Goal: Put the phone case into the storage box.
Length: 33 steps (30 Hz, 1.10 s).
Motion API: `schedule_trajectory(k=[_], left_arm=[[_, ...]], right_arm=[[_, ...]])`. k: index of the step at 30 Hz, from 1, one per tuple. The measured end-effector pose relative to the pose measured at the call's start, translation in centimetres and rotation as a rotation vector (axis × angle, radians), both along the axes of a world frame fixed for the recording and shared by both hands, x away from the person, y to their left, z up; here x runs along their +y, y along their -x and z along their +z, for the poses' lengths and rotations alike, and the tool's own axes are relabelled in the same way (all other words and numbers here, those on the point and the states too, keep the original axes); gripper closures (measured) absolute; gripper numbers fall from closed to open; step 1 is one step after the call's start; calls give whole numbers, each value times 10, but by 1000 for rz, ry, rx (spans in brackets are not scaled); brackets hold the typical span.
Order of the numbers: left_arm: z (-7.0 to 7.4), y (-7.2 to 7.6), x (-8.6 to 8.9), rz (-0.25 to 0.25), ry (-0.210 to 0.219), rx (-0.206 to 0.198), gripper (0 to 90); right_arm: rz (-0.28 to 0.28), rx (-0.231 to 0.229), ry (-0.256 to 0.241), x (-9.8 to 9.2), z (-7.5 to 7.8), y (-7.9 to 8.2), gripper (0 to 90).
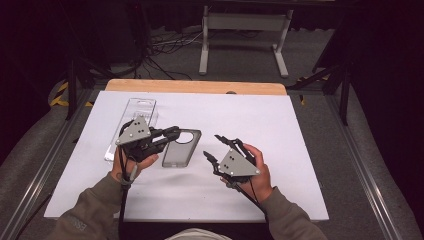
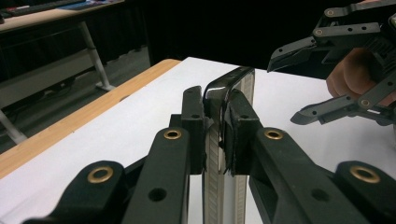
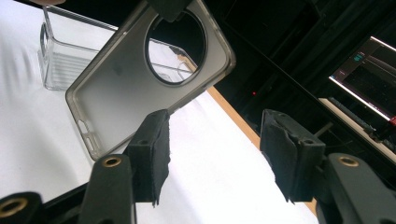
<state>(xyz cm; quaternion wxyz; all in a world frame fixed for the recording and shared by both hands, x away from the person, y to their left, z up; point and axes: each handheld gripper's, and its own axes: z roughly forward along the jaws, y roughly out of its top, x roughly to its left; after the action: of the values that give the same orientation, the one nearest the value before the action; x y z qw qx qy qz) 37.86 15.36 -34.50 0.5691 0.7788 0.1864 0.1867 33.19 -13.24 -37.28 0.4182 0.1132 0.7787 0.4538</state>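
Left gripper (image 1: 172, 134): fingers (image 2: 194, 121) closed on the top edge of a smoky translucent phone case (image 1: 181, 148), pinching it beside its round camera cutout. In the left gripper view the case (image 2: 229, 88) stands edge-on between the two pads, touching both. In the high view it sits over the white counter (image 1: 280, 120), near the middle; whether its lower end touches the surface cannot be told.

Right gripper (image 1: 214, 146): fingers (image 3: 152, 149) spread apart, gripping nothing, near the case but clear of it. In the right gripper view the case (image 3: 121, 88) hangs tilted ahead of the gap.

Hard to read: the gripping finger is cut off at the top of the right gripper view. A clear plastic tray (image 1: 132, 125) lies behind the left gripper, partly covered by it.

Count: one case, one tray, two grippers.
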Motion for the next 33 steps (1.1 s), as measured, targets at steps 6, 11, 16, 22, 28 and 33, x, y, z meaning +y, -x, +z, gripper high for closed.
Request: schedule_trajectory(k=[6, 11, 16, 22, 28, 33], left_arm=[[1, 0, 3, 4, 10, -8, 808], [2, 0, 4, 10, 16, -8, 808], [4, 0, 7, 12, 17, -16, 807], [7, 0, 11, 12, 31, -17, 808], [10, 0, 16, 24, 47, -24, 807], [11, 0, 19, 34, 59, -31, 808]], right_arm=[[-10, 15, -10, -3, -2, 1, 407], [-17, 30, -18, -8, -5, 2, 386], [-30, 44, -28, -14, -7, 3, 360], [-44, 65, -41, -21, -10, 4, 333], [-55, 76, -33, -27, -14, 7, 327], [-75, 82, -33, -35, -17, 9, 321]])
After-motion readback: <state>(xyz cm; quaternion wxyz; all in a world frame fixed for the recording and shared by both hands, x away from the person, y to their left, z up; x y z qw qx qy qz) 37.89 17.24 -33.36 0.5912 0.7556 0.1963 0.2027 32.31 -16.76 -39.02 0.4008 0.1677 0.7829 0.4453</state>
